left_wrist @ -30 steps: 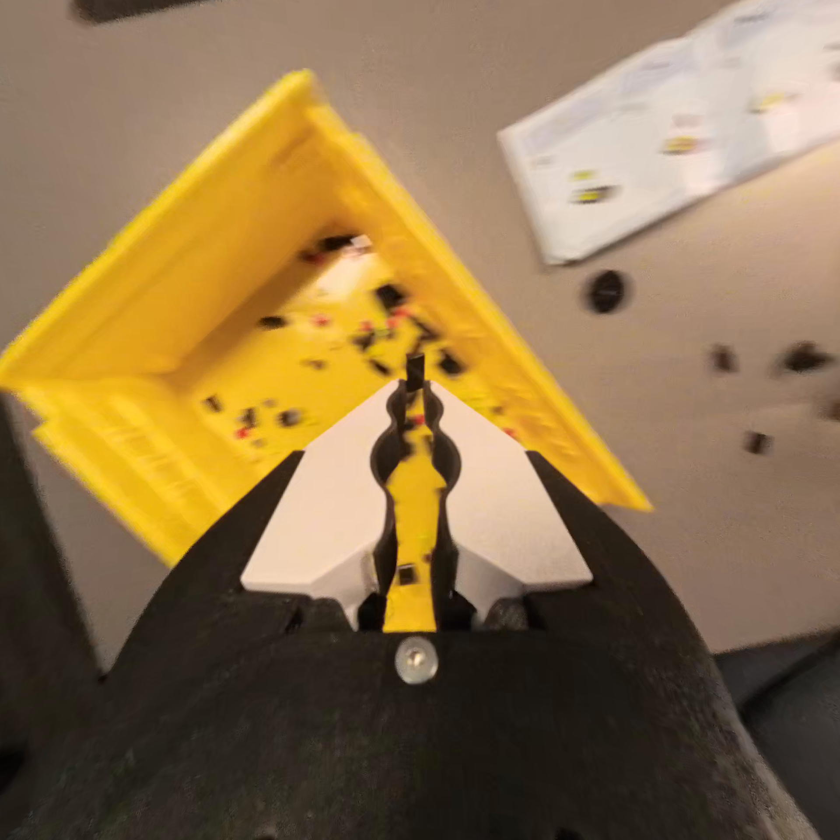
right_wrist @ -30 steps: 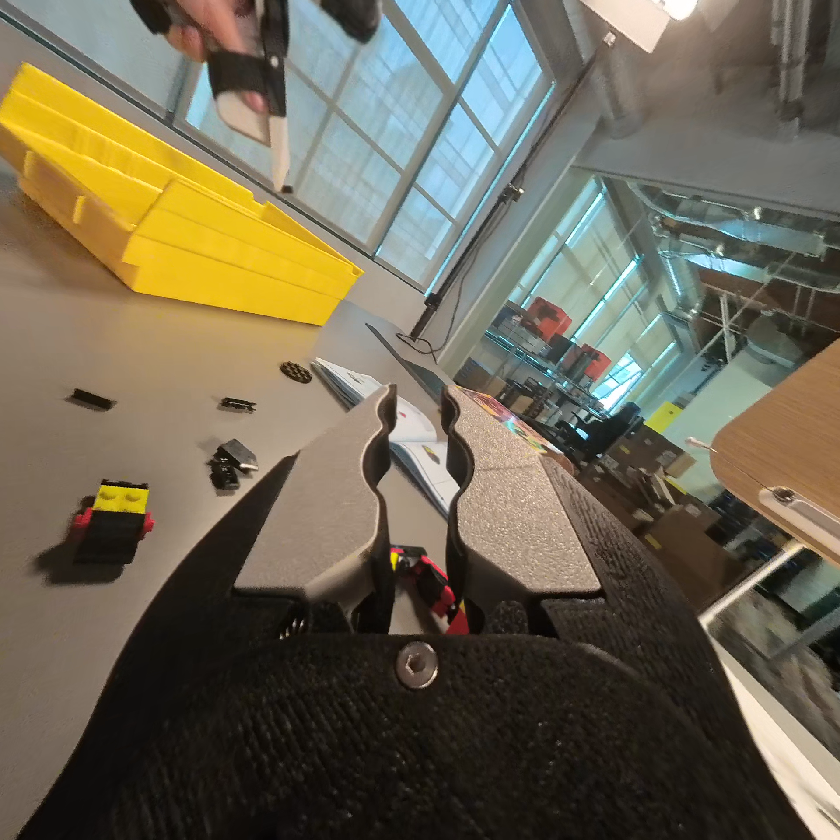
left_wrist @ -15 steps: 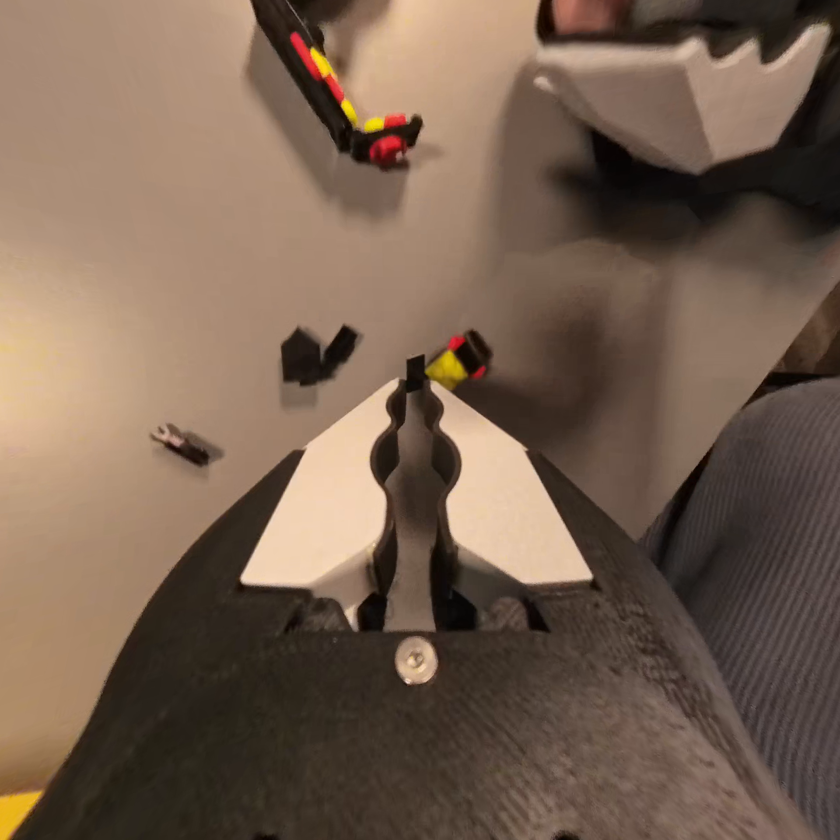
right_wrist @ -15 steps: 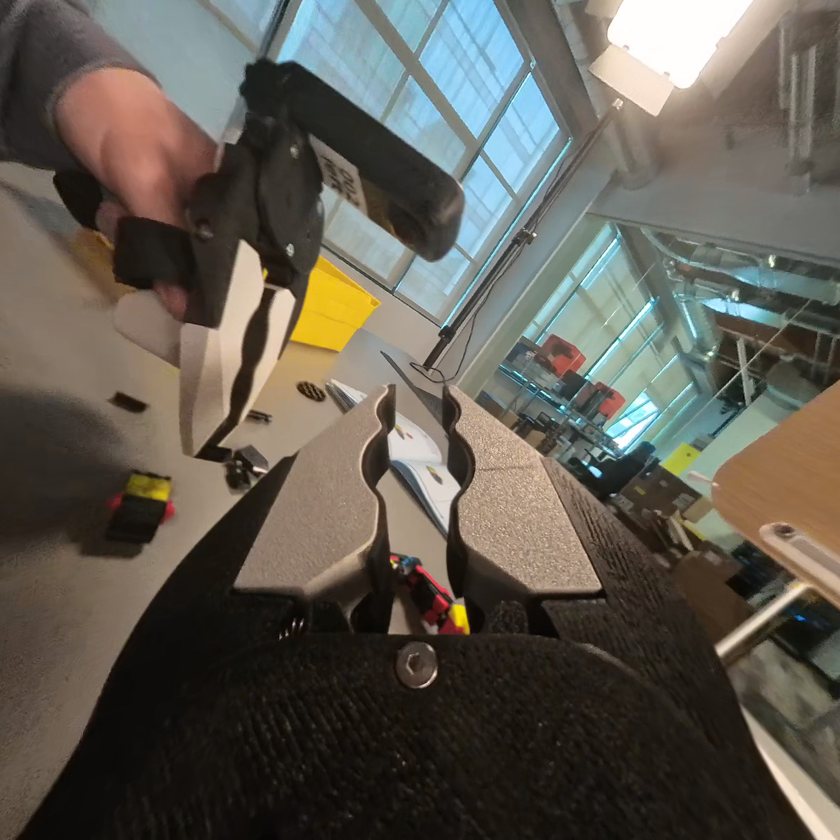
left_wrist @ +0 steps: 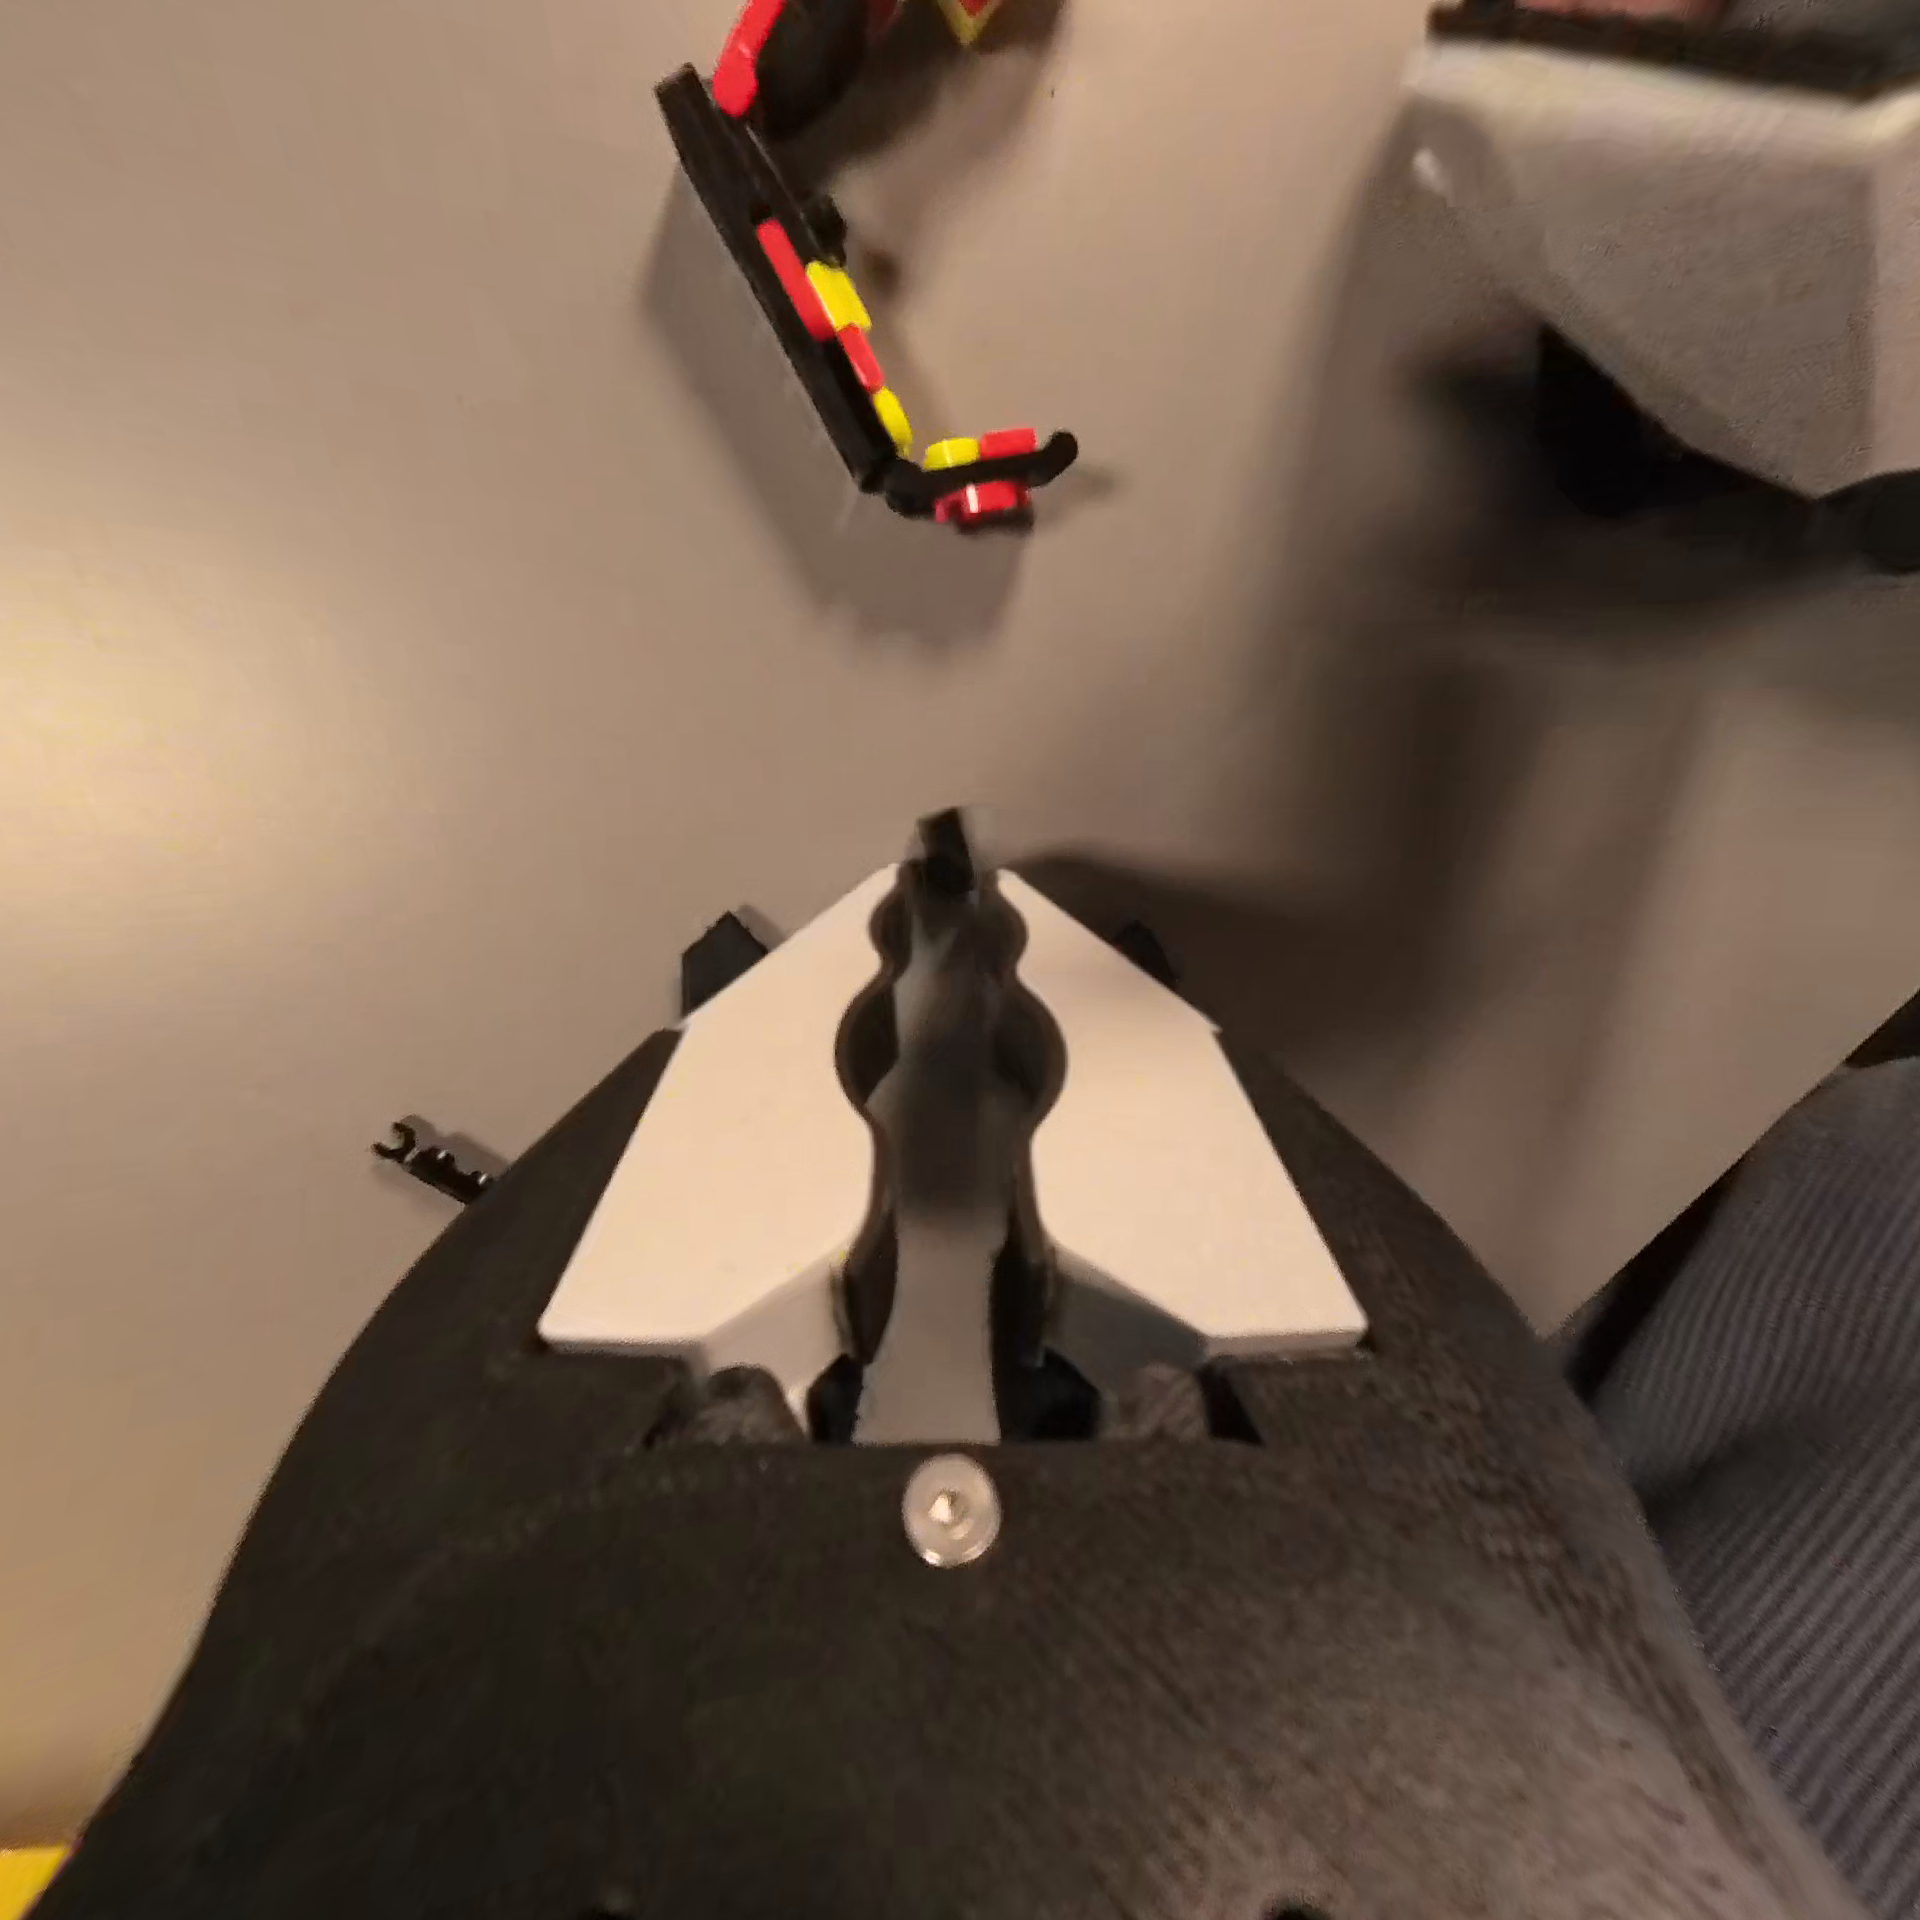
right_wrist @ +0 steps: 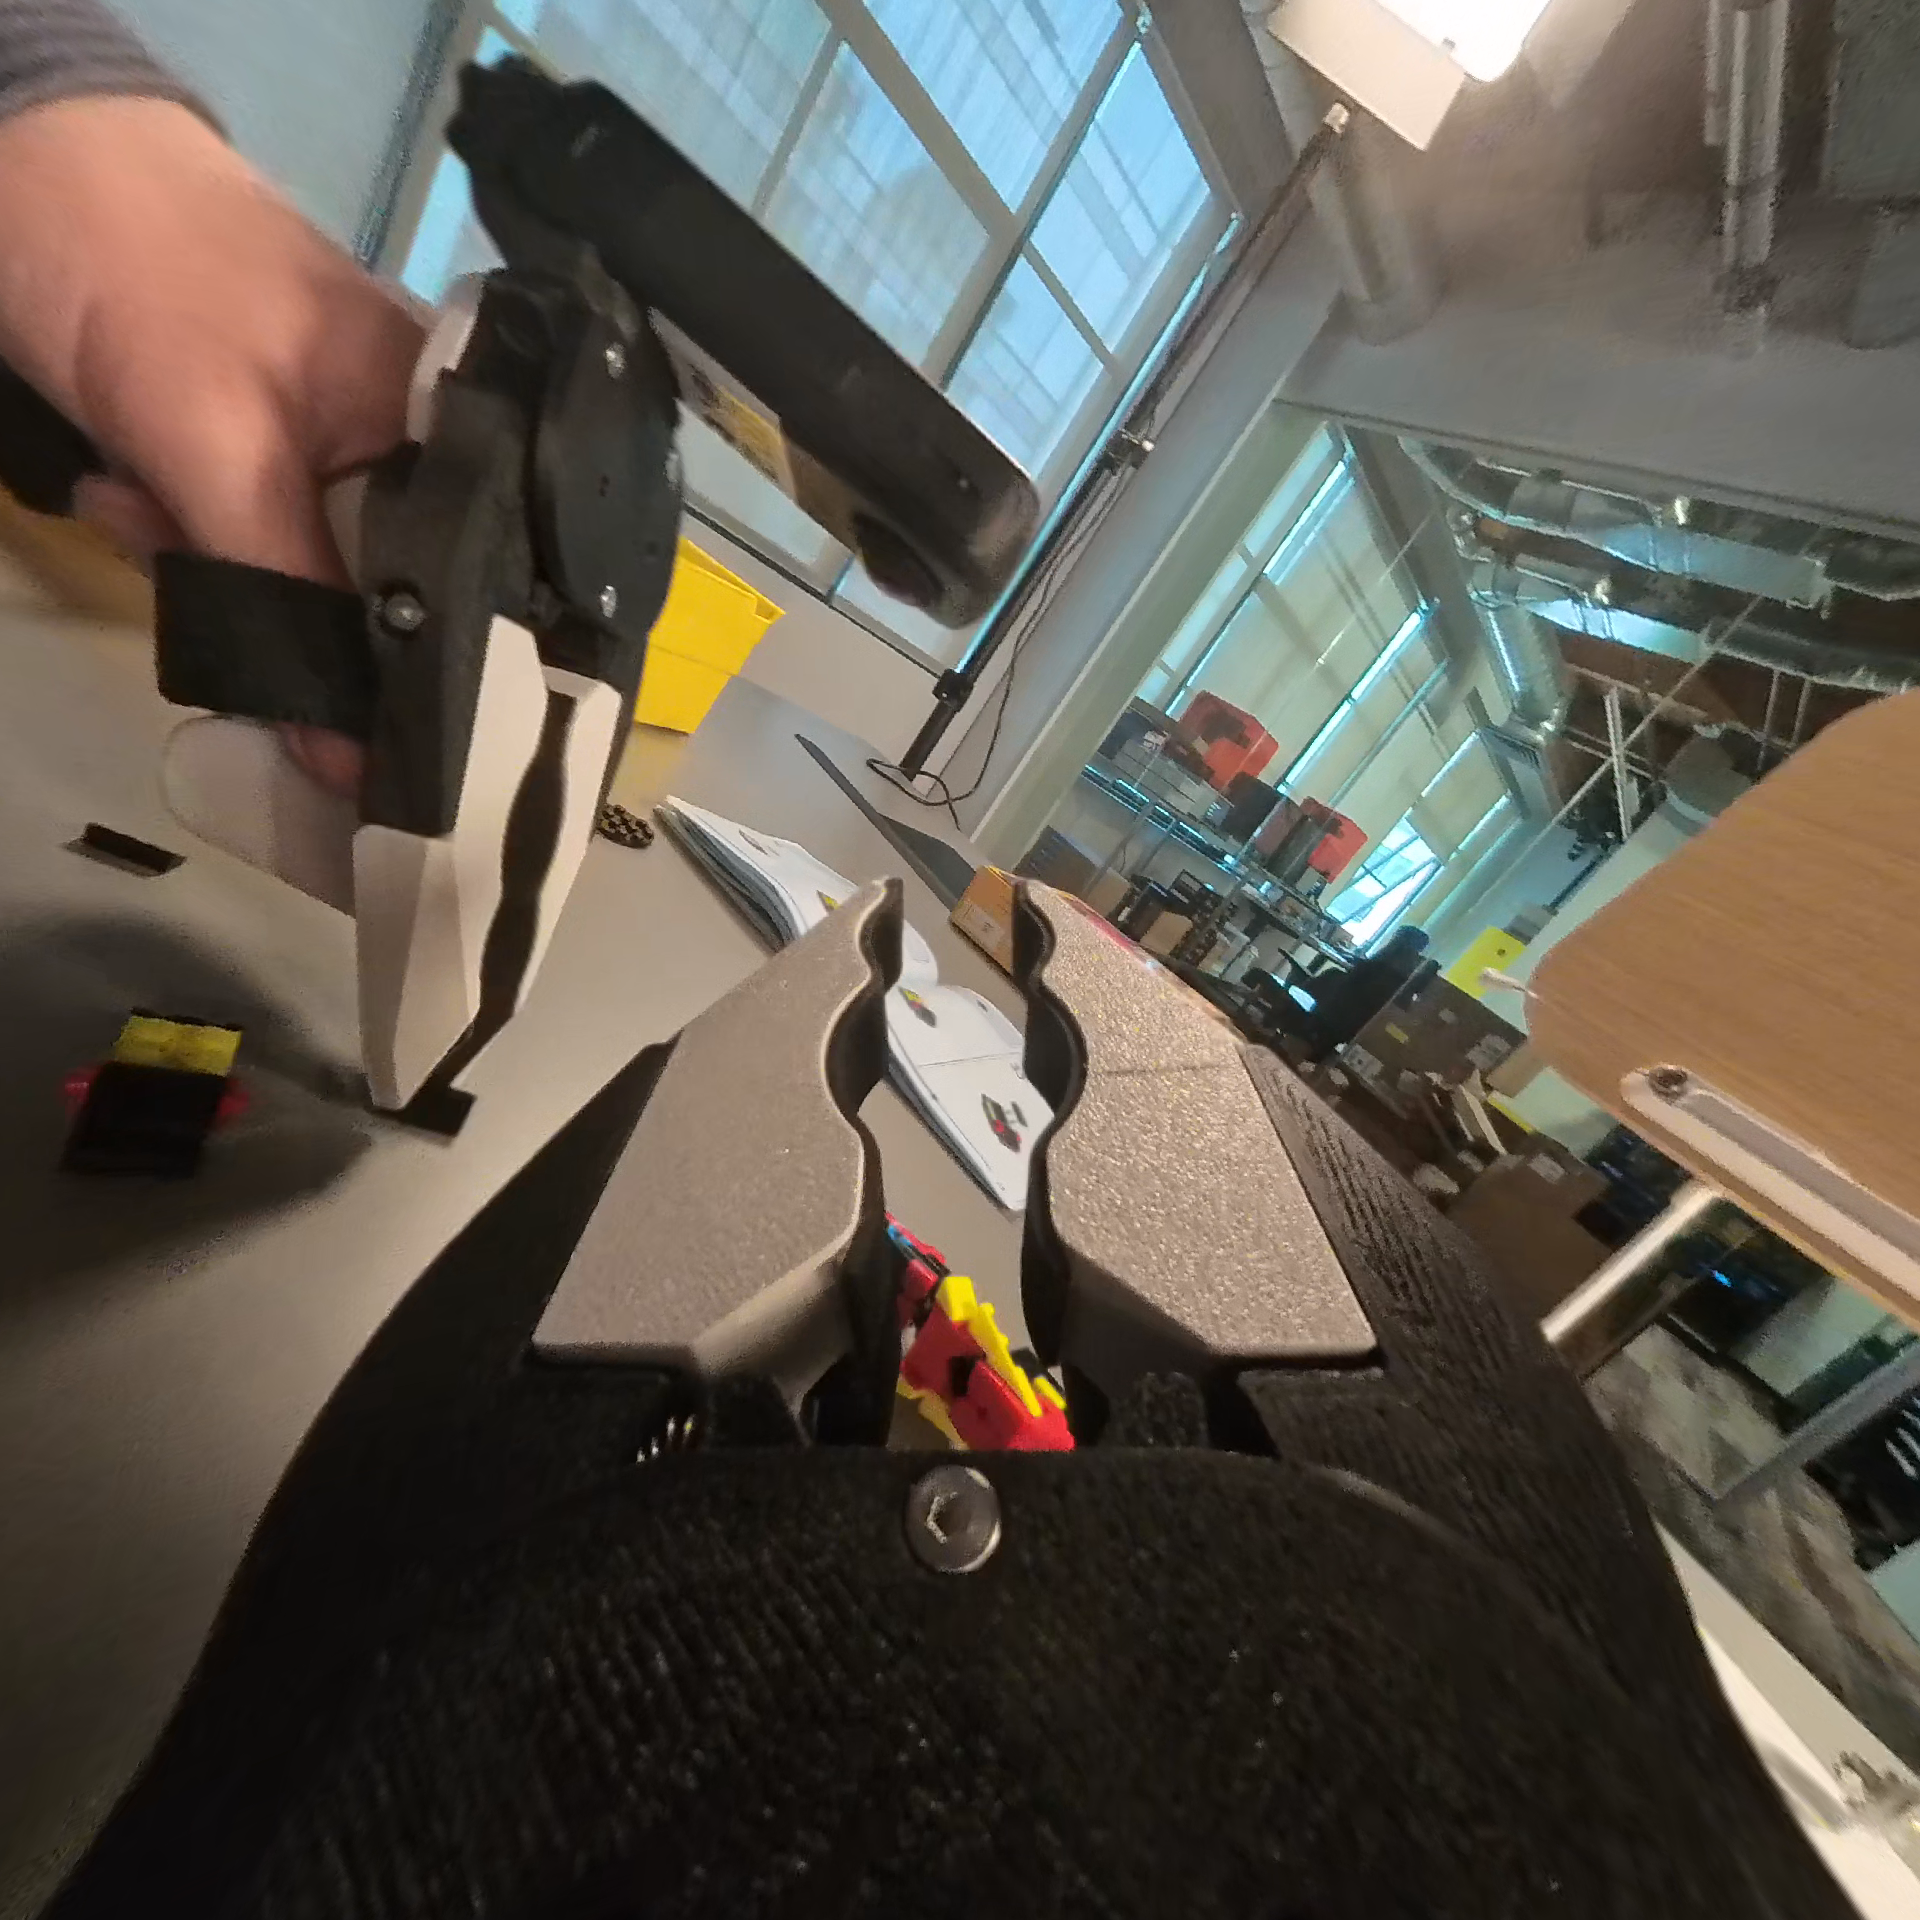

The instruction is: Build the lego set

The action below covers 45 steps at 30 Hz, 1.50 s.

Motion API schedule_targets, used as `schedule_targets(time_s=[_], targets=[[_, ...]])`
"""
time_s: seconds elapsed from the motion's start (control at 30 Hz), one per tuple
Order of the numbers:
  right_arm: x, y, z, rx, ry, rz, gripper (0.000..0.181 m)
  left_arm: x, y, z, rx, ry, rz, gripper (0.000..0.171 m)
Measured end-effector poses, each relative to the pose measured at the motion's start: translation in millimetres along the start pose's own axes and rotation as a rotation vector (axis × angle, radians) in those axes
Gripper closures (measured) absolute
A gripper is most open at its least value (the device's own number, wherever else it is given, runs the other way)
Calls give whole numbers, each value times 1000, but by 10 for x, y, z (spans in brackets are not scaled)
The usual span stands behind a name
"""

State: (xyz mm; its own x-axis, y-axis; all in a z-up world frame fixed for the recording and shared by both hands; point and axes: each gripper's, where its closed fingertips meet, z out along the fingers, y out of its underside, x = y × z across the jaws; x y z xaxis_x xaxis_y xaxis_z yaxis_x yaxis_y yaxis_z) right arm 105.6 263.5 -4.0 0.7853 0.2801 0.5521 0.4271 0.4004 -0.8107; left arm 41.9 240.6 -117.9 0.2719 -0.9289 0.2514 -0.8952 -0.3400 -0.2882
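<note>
left gripper (left_wrist: pixel 948 871) jaws pinch a small black piece (left_wrist: pixel 943 840) — right gripper (right_wrist: pixel 948 914) jaws spread.

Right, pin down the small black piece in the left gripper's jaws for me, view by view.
Left wrist view: the small black piece pokes out of the left gripper, near frame centre.
Right wrist view: lower left, under that gripper's tip, down at the table.
Shared landmark: the black, red and yellow model, top centre in the left wrist view and apparently the one at low centre in the right.
</note>
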Motion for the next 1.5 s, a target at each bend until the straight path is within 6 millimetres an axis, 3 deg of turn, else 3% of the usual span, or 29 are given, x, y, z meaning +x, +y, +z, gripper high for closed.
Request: schedule_targets(time_s=[0.13, 0.23, 0.3, 0.37, 0.43, 0.6, 0.73, 0.87, 0.97, 1.17, 1.27, 1.5], targets=[[63, 26, -11, -13, 31, 26, 162, -4, -37, -56, 81, 27, -44, 154], [4, 0, -28, -12, 10, 15, 162, 19, -18, -189, 188, 33, -77, 149], [-142, -33, -50, -17, -53, 3, 166, 67, 24, -299, 304, 37, -98, 145], [-456, -45, -84, -73, -224, 61, 174, 58, 150, -382, 399, 8, -116, 144], [-770, -61, -155, -178, -399, 185, 163, 32, 295, -454, 493, -21, -132, 143], [-1240, 60, -293, -416, -629, 277, 147, 191, 578, -480, 634, 54, -182, 140], [-1392, 283, -310, -588, -649, 207, 143, 314, 630, -400, 662, 105, -180, 136], [-1460, 273, -353, -627, -684, 273, 147, 373, 618, -397, 688, 80, -89, 135], [-1633, 123, -451, -612, -812, 369, 146, 351, 634, -379, 675, 30, -57, 135], [-1549, 26, -436, -497, -859, 363, 143, 443, 614, -341, 665, 53, 39, 124], [-1472, -6, -407, -444, -845, 361, 143, 345, 544, -272, 615, -32, 143, 113], [-1063, 361, -191, -599, -517, 394, 154, 334, 484, -96, 514, -36, 170, 121]])
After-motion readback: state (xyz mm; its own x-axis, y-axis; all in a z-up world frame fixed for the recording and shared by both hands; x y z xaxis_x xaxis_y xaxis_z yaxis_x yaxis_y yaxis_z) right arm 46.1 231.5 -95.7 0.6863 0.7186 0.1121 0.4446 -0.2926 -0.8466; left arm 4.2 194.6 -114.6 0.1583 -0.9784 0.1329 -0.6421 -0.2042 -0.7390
